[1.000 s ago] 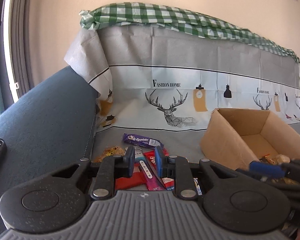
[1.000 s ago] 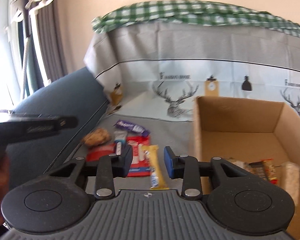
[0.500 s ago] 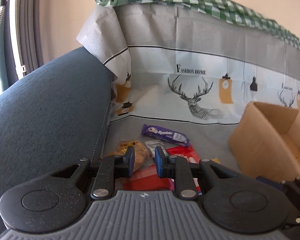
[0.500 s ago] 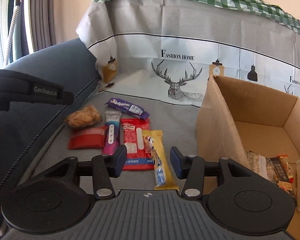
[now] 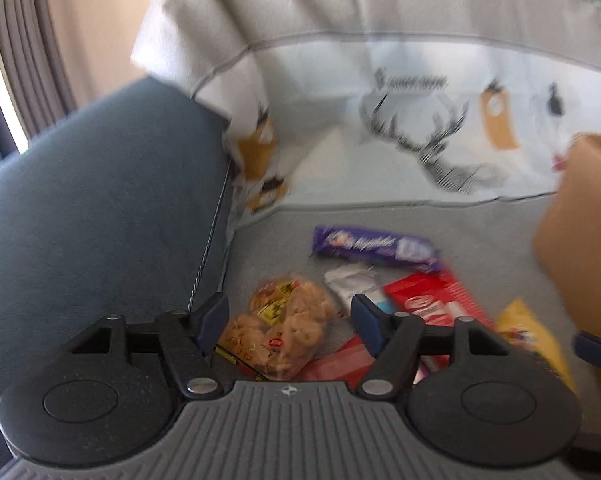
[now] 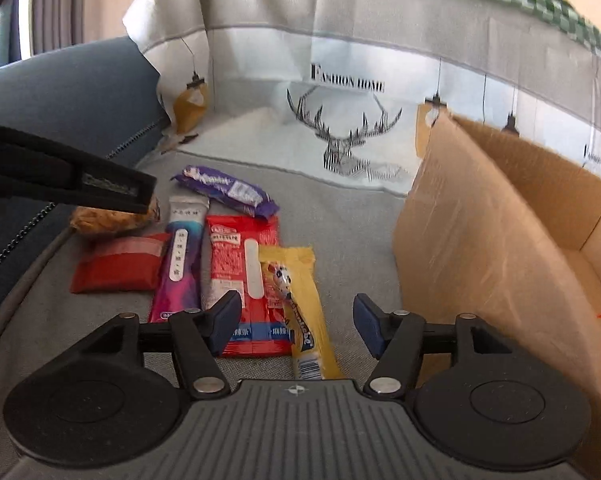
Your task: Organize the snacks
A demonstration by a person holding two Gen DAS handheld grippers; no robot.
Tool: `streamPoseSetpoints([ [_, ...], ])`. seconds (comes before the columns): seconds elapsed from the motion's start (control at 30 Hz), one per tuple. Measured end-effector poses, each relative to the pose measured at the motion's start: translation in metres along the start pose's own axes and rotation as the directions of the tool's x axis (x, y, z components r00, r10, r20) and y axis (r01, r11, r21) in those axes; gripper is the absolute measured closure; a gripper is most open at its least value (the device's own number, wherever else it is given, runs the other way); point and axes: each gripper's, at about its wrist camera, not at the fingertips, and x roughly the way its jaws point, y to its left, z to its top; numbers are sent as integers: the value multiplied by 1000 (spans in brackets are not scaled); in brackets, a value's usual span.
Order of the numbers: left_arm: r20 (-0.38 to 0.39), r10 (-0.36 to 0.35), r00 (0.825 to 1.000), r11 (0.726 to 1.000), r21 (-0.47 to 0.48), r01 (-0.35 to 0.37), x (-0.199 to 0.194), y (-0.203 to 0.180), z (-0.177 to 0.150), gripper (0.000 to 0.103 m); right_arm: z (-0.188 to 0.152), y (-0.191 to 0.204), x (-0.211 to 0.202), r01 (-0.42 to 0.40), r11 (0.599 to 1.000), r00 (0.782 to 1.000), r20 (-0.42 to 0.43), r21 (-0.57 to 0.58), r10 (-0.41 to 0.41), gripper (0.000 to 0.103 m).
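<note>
Several snacks lie on the grey sofa cover. My left gripper (image 5: 290, 316) is low over the clear cookie bag (image 5: 288, 320); its jaws are opening and the bag lies between the fingers, untouched. In the right wrist view my right gripper (image 6: 296, 316) hovers over the yellow bar (image 6: 296, 280) and the red packet (image 6: 240, 264). Its jaws are opening too, with the yellow bar between them and not pinched. A purple bar (image 6: 228, 192), a magenta stick pack (image 6: 180, 264) and a red pouch (image 6: 116, 264) lie alongside. The left gripper (image 6: 72, 180) hides part of the cookie bag (image 6: 108, 220).
An open cardboard box (image 6: 500, 240) stands right of the snacks, its near wall close to my right fingers. A blue sofa armrest (image 5: 100, 200) rises on the left. A deer-print cover (image 6: 340, 100) drapes the backrest behind.
Both grippers came down and closer to the snacks. The left jaws went from nearly shut to wide apart. The right jaws spread wider.
</note>
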Motion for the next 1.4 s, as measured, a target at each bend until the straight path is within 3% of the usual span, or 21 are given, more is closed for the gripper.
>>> streamPoseSetpoints([
  [0.2,-93,41,995,998,54,-36,33,-8,-3,27,-4,-10,20,-21,997,994,-109,74,29,40],
  [0.27,-99,54,994,998,49,-50,35,-6,-3,37,-4,-10,20,-30,996,993,-109,80,39,43],
  [0.43,-90,59,994,998,-8,-59,25,5,-2,57,-5,-8,14,-80,994,992,-95,76,87,88],
  [0.5,-69,63,996,998,-20,-64,14,8,-1,62,-5,-9,10,-111,990,989,-89,91,119,89],
  [0.73,-39,1,999,996,-94,-5,-36,17,-5,62,-8,-5,-27,-191,981,981,-27,19,191,90],
  [0.97,-102,-95,990,985,-155,79,-85,20,-29,62,-25,1,-74,-320,947,943,-102,-15,317,90],
  [1.13,-168,-186,968,968,-201,151,-96,17,-42,62,-45,5,-99,-339,939,931,-169,-66,324,90],
  [1.2,-261,-257,931,951,-238,196,-90,17,-47,61,-51,3,-101,-334,941,927,-198,-49,319,90],
  [1.27,-358,-316,878,937,-263,230,-85,19,-48,57,-55,1,-100,-337,941,919,-229,-33,321,90],
  [1.3,-380,-315,870,940,-253,230,-87,21,-48,55,-57,1,-97,-344,939,912,-248,-28,327,89],
  [1.37,-374,-277,885,955,-206,212,-96,26,-44,52,-61,0,-95,-354,935,899,-279,-8,338,88],
  [1.4,-360,-268,894,959,-186,212,-100,28,-45,45,-62,0,-94,-357,934,896,-283,0,342,88],
])
